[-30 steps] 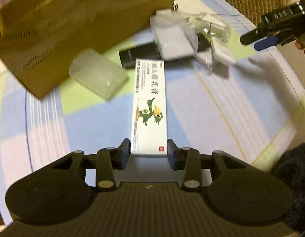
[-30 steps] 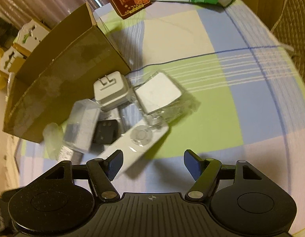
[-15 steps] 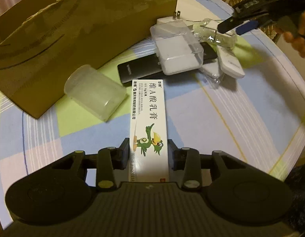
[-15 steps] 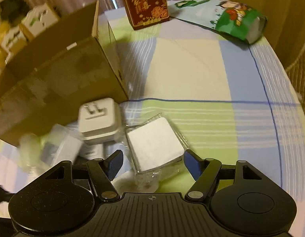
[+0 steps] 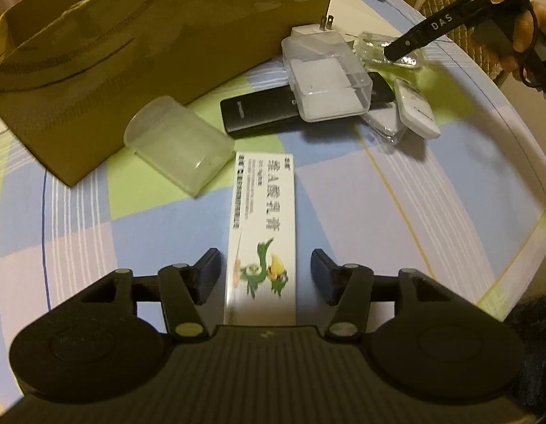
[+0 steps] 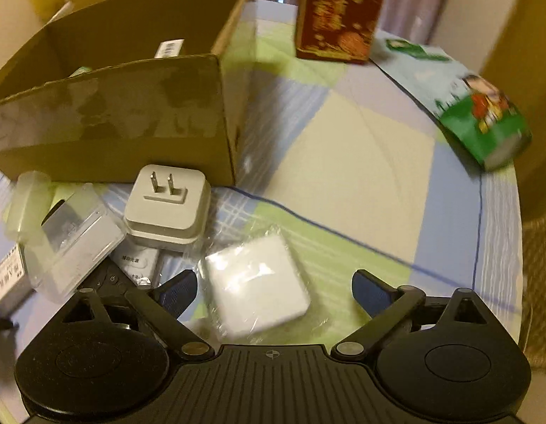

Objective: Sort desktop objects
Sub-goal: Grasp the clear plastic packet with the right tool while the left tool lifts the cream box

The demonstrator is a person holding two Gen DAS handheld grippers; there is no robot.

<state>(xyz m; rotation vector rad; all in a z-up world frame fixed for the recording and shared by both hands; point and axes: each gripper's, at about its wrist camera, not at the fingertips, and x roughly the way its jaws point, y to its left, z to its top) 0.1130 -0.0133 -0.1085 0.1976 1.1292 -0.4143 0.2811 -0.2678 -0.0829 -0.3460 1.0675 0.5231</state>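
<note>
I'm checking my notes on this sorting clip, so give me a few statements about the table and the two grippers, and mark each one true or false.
1. The left gripper is clamped tight on the ointment box. False: its jaws have just been opening and stand clear of the box on both sides.
2. The white charger lies with its prongs pointing up. True.
3. The cardboard box is closed with a lid. False: its top is open.
4. The plastic-wrapped white square lies between the open fingers of the right gripper. True.
5. The black remote lies on top of the clear plastic case. False: the case lies over the remote.
</note>
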